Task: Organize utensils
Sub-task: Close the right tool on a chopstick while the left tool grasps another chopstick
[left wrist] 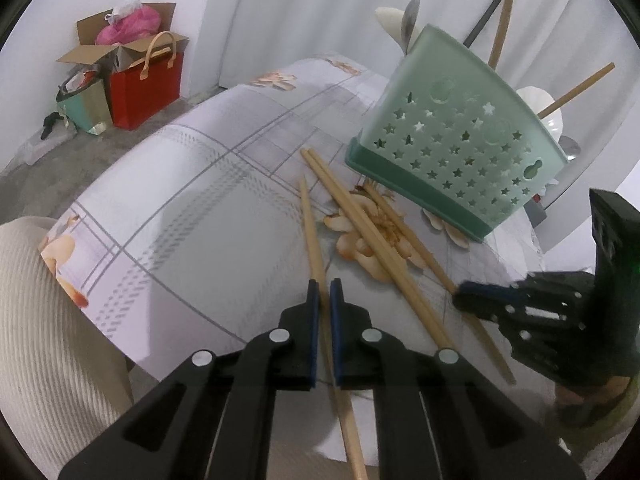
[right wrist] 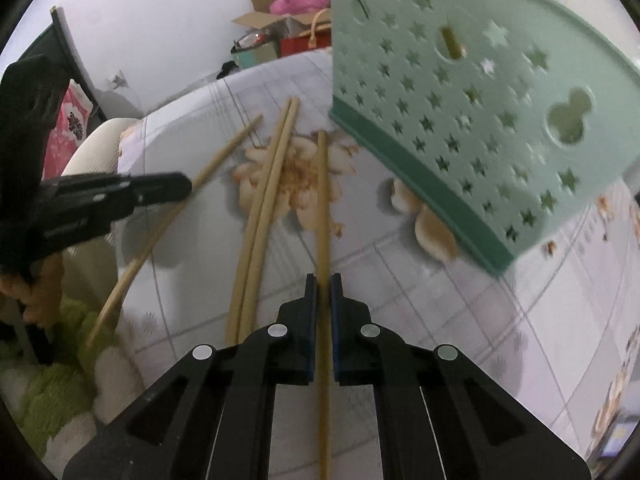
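Floral tablecloth (left wrist: 180,200) bears a green caddy (left wrist: 460,152) holding spoons (left wrist: 400,24); both grippers' fingers clench single chopsticks.

L tongs (left wrist: 324,292) pinched, R tongs (right wrist: 324,286) pinched, both angled down

Each camera sits on its own gripper, looking steeply down along the fingers, close over the bench (left wrist: 180,208). The left view faces the holder (left wrist: 460,152) from the left; the right view comes from the other side, nearer to it. Both share the chopsticks (right wrist: 260,216) and holder – and each shows the other gripper.
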Tool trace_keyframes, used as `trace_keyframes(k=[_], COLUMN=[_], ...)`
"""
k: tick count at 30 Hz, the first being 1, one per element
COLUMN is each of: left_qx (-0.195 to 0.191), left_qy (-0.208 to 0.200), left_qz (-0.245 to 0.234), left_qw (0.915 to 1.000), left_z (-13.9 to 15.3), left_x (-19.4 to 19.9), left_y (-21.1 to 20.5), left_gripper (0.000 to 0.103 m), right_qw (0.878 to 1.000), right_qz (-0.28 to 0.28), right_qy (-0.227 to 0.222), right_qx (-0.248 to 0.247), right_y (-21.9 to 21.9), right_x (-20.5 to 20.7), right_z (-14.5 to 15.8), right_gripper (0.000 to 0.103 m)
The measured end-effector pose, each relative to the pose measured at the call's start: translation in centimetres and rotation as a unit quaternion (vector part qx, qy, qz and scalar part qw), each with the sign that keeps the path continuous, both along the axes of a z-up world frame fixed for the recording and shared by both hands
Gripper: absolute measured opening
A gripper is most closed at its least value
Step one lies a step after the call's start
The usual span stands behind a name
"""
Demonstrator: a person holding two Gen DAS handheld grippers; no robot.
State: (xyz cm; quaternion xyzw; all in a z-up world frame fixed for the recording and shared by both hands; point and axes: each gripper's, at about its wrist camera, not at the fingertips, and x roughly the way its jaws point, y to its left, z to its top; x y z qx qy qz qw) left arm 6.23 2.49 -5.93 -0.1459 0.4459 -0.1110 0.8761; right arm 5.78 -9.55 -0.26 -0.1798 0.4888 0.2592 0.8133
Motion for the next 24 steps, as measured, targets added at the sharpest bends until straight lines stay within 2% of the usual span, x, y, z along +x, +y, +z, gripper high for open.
trace_keyframes(k=[3,8,12,19,24], left_qx=[0.019,0.087,0.124,0.134,0.145], left_qy=[-0.003,-0.008,-0.012,-0.011,-0.013], left_qz=[-0.003,-0.004,0.001,0.006,0.004], left_qw=[0.9998,0.9962,0.9923,0.9909,0.9893], left_z=[0.2,0.3,0.3,0.0,0.1], left_x=[0.7,2.2,2.5,2.5,2.1], left_y=[-0.5,-2.0,-2.7,-2.7,-3.2], left_gripper=[0.015,0.016,0.013,0.010,0.010], right_qw=[1.000,1.000,0.999,0.999,0.999], right_qz=[-0.002,0.004,0.002,-0.009,-0.013], right_qy=[-0.011,-0.025,-0.031,-0.027,-0.021], right_qx=[-0.003,0.008,0.011,0.018,0.025], right_y=[-0.1,1.4,2.3,2.3,0.0], right_x=[0.3,1.7,2.5,2.4,1.5], right_z=[0.2,0.0,-0.1,-0.4,0.3], right_gripper=[0.011,0.015,0.005,0.005,0.005])
